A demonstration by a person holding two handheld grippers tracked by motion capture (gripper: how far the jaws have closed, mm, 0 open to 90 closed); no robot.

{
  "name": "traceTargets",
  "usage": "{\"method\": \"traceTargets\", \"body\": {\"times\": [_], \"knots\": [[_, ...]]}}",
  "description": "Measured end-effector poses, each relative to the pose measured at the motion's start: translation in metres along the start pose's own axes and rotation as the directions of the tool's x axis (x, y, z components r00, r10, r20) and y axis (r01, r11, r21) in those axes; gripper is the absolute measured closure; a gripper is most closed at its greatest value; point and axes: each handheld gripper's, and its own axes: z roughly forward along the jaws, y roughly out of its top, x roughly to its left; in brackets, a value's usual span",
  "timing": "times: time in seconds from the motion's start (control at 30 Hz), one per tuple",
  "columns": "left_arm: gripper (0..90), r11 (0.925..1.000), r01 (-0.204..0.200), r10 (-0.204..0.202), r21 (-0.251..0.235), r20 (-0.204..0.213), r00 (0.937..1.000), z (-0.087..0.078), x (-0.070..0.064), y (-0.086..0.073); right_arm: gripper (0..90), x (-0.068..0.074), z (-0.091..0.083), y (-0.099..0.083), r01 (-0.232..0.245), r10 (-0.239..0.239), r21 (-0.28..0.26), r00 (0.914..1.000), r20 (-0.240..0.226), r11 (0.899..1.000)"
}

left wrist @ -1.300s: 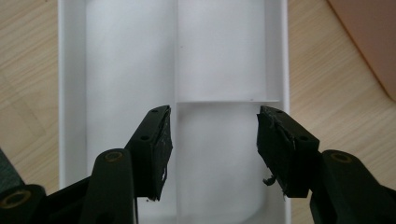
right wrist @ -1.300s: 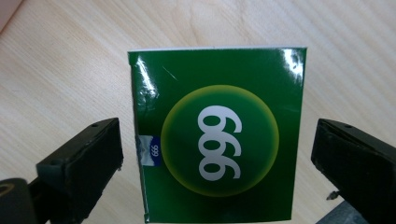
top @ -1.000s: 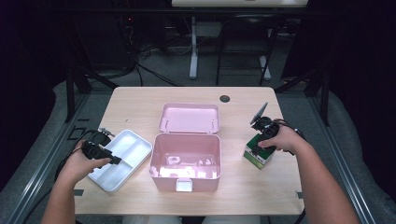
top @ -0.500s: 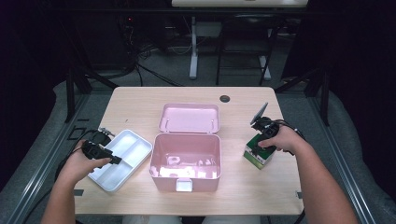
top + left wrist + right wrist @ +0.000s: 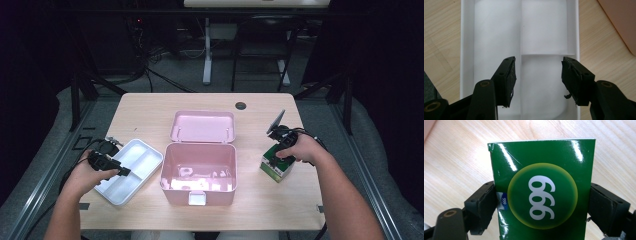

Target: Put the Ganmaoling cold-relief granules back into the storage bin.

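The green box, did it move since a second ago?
No. The green box sits at the same spot right of the pink case on the table, with the right gripper around it.

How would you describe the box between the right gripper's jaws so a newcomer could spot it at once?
Start at the open pink case in the middle of the wooden table, then look to its right. The green box stands there with the right gripper clamped on its sides. It is the table's one green thing, printed with a yellow-ringed circle and white digits.
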Motion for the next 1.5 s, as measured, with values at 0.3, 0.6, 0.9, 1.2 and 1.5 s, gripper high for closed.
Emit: {"method": "traceTargets", "body": {"times": [0.3, 0.6, 0.9, 1.2, 1.5], "knots": [[44.9, 1.0000, -0.006, 0.006, 0.002, 0.001, 1.0000, -0.001, 0.000, 0.000, 16.1, 0.006, -0.012, 0.001, 0.034, -0.034, -0.002, 0.9994, 0.011, 0.999], [44.9, 1.0000, -0.005, 0.005, -0.001, 0.002, 1.0000, -0.001, -0.001, 0.000, 16.3, 0.014, -0.037, 0.003, 0.098, -0.096, -0.028, 0.9944, 0.043, 0.995], [45.0, 1.0000, -0.007, 0.007, -0.003, 0.009, 0.9999, -0.001, -0.001, 0.000, 16.4, 0.032, -0.071, 0.007, 0.263, -0.260, -0.049, 0.9633, 0.069, 0.964], [44.9, 1.0000, -0.008, 0.008, -0.002, 0.014, 0.9999, 0.000, -0.001, 0.000, 16.5, 0.051, -0.095, 0.014, 0.403, -0.400, -0.032, 0.9131, 0.080, 0.915], [44.9, 0.9999, -0.011, 0.011, -0.004, 0.015, 0.9998, -0.001, -0.002, 0.000, 16.6, 0.079, -0.119, 0.023, 0.504, -0.500, -0.042, 0.8629, 0.072, 0.863]]}}
